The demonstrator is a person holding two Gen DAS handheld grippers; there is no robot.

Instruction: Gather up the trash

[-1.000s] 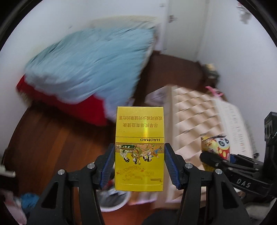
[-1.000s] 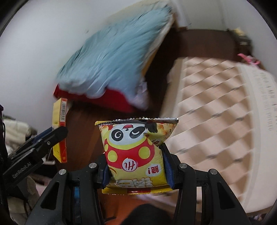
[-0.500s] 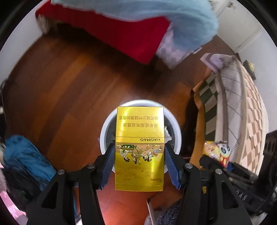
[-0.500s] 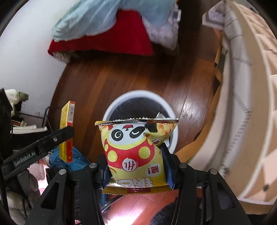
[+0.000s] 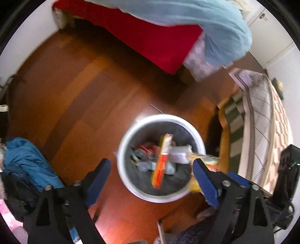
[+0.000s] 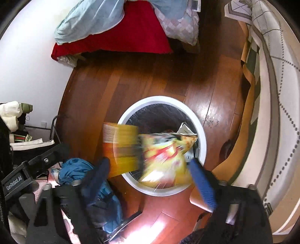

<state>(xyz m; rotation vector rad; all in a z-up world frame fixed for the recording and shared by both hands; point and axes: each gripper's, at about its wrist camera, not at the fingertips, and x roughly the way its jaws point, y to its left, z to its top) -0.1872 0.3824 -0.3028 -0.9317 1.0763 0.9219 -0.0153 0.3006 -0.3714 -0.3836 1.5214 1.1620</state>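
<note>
A white round trash bin (image 5: 198, 137) with a dark liner stands on the wood floor, below both grippers. My left gripper (image 5: 150, 178) is open above it; the yellow cigarette box (image 5: 162, 161), blurred, is falling edge-on into the bin. The same box (image 6: 121, 148) shows blurred over the bin's (image 6: 201, 135) left rim in the right wrist view. My right gripper (image 6: 148, 176) is open, and the yellow panda snack bag (image 6: 165, 155), also blurred, drops from between its fingers toward the bin. A red can and white paper lie inside.
A bed with a red sheet (image 5: 150, 37) and light blue quilt (image 5: 187, 16) lies at the far side. A second bed with a checked cover (image 6: 271, 75) runs along the right. Blue clothing (image 5: 28, 161) is heaped on the floor at left.
Both grippers have opened over the bin. The yellow box has left the left gripper and the snack bag the right gripper; both are falling toward the bin.
</note>
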